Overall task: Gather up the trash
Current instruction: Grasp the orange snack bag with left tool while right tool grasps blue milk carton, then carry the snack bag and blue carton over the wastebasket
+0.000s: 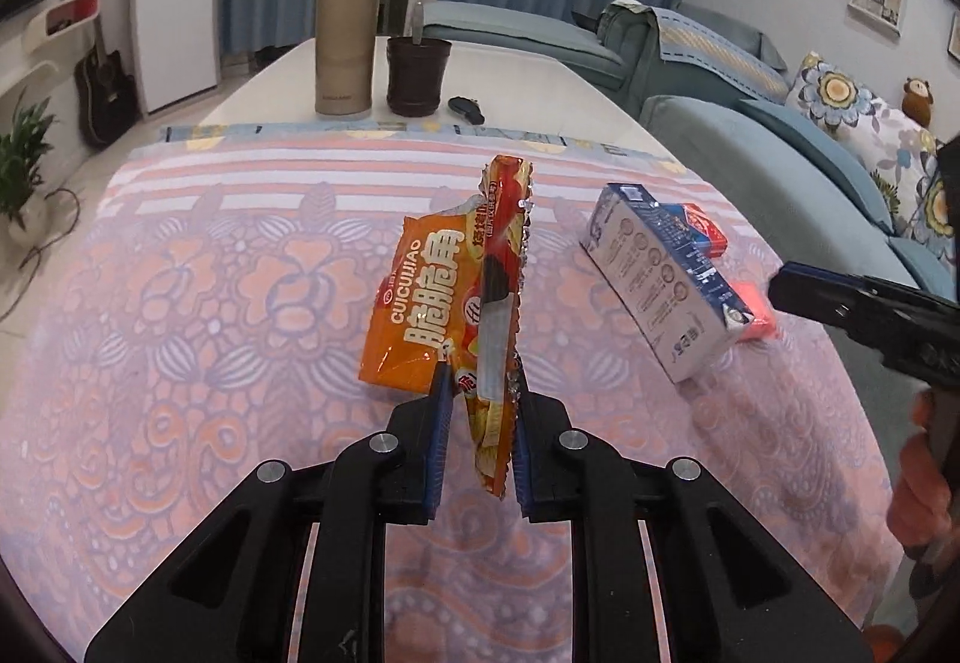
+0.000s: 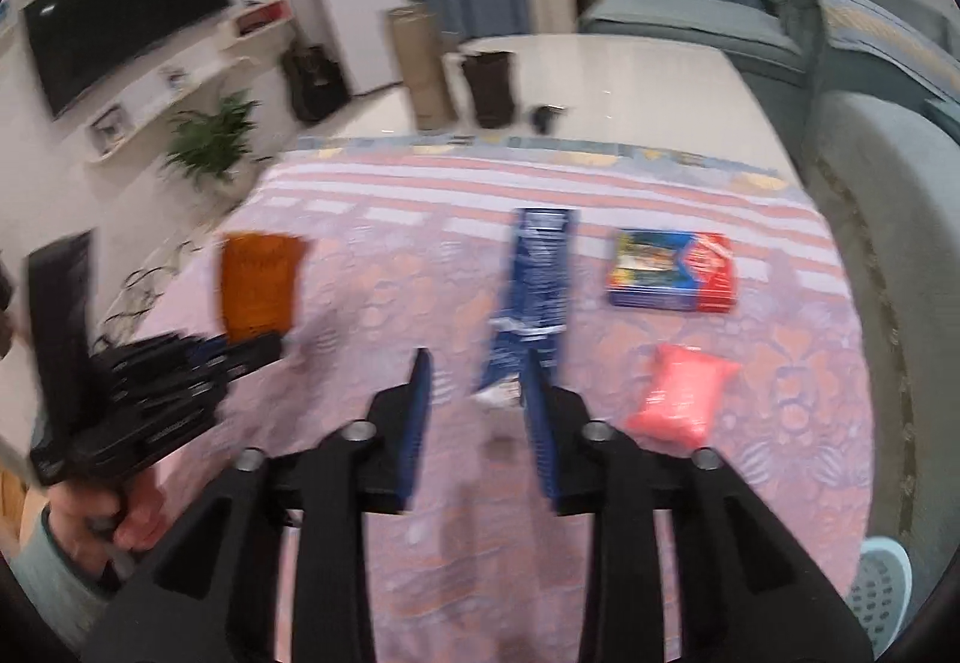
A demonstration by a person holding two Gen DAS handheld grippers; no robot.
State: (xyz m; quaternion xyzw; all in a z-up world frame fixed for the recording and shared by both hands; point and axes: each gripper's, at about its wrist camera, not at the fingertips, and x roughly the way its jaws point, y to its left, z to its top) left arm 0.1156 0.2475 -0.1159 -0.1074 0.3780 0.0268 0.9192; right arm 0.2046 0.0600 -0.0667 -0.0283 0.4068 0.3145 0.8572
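Observation:
My left gripper (image 1: 480, 369) has an upright orange-red snack wrapper (image 1: 498, 303) between its fingers, above the patterned cloth; a small gap shows on each side. An orange snack bag (image 1: 420, 303) lies flat just behind it. A blue and white carton (image 1: 666, 279) lies to the right. In the blurred right wrist view my right gripper (image 2: 477, 363) is open and empty, just before the blue carton (image 2: 534, 279). A pink packet (image 2: 684, 393) and a red and blue box (image 2: 672, 273) lie to its right. The orange bag (image 2: 258, 279) is at the left by the left gripper (image 2: 198, 363).
A tan flask (image 1: 348, 39), a dark cup (image 1: 417, 75) and a small black object (image 1: 465, 108) stand on the white table (image 1: 540, 87) beyond the cloth. A blue-grey sofa (image 1: 750, 153) runs along the right. A light blue bin (image 2: 882, 597) stands at the lower right.

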